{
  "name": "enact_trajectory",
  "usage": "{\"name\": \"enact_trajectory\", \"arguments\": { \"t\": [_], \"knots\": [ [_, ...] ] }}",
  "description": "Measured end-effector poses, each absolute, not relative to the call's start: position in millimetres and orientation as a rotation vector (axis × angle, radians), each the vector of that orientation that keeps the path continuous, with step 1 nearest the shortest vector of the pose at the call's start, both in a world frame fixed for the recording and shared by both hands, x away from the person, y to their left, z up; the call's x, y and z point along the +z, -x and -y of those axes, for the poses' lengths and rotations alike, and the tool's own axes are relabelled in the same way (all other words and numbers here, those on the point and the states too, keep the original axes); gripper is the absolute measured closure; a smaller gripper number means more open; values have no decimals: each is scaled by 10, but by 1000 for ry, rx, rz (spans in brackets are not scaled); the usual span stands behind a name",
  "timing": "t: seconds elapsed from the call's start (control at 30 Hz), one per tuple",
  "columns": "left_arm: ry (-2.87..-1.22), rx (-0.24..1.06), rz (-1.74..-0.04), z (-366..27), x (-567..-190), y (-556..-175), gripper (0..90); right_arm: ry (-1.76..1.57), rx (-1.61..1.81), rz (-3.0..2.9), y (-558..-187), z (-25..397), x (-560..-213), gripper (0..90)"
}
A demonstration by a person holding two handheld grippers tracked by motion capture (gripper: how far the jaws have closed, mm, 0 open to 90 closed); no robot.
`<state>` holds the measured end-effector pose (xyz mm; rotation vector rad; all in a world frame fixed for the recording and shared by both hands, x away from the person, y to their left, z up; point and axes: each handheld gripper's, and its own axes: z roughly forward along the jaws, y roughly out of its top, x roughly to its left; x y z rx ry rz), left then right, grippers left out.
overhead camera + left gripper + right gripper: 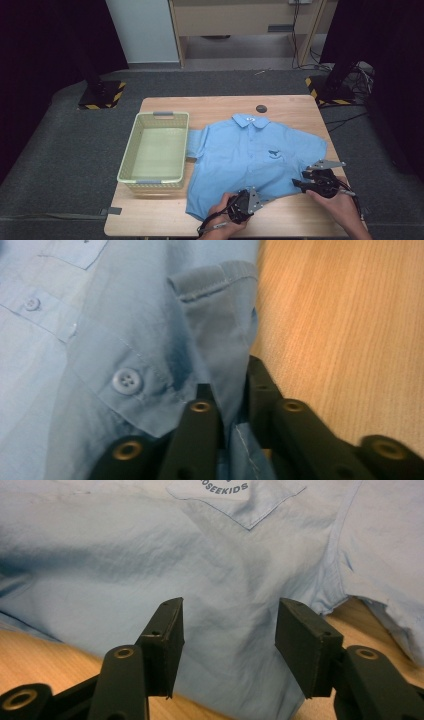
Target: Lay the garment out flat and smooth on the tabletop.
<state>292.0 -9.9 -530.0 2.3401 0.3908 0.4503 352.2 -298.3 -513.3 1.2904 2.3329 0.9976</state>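
A light blue short-sleeved shirt [252, 157] lies spread front-up on the wooden table [295, 107], collar toward the far side. My left gripper [246, 202] is at the shirt's near hem, shut on a fold of the blue fabric [227, 365] beside a button [127, 380]. My right gripper [305, 181] is at the shirt's near right corner, below the right sleeve. In the right gripper view its jaws stand open around a raised ridge of the shirt [230, 615], with a gap on each side of the cloth.
A pale green plastic basket [131, 147] stands on the left part of the table, touching the shirt's left sleeve. A small dark round disc [262, 108] lies near the far edge behind the collar. Bare wood [150, 215] shows along the near edge.
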Motion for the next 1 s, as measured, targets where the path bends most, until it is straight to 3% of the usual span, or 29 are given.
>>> {"name": "enact_trajectory", "arguments": {
  "t": [0.2, 0.5, 0.67, 0.7, 0.77, 0.87, 1.0],
  "knots": [
    [-2302, 465, -382, 70, -5239, -2917, 886, -1314, 993, -2324, -3593, 3022, -5161, 425],
    [-2284, 452, -368, 90, -5200, -2879, 887, -1296, 916, -2369, -3673, 2886, -5244, 541],
    [-2273, 444, -385, 70, -5185, -2892, 888, -1277, 878, -2360, -3662, 2844, -5240, 634],
    [-2272, 444, -385, 67, -5181, -2894, 889, -1271, 879, -2359, -3646, 2818, -5238, 714],
    [-2268, 446, -386, 62, -5169, -2894, 890, -1268, 879, -2362, -3639, 2804, -5237, 745],
    [-2260, 447, -385, 58, -5145, -2890, 891, -1255, 874, -2385, -3638, 2765, -5227, 860],
    [-2243, 450, -382, 40, -5093, -2883, 891, -1259, 860, -2395, -3668, 2728, -5199, 882]
  ]
}}
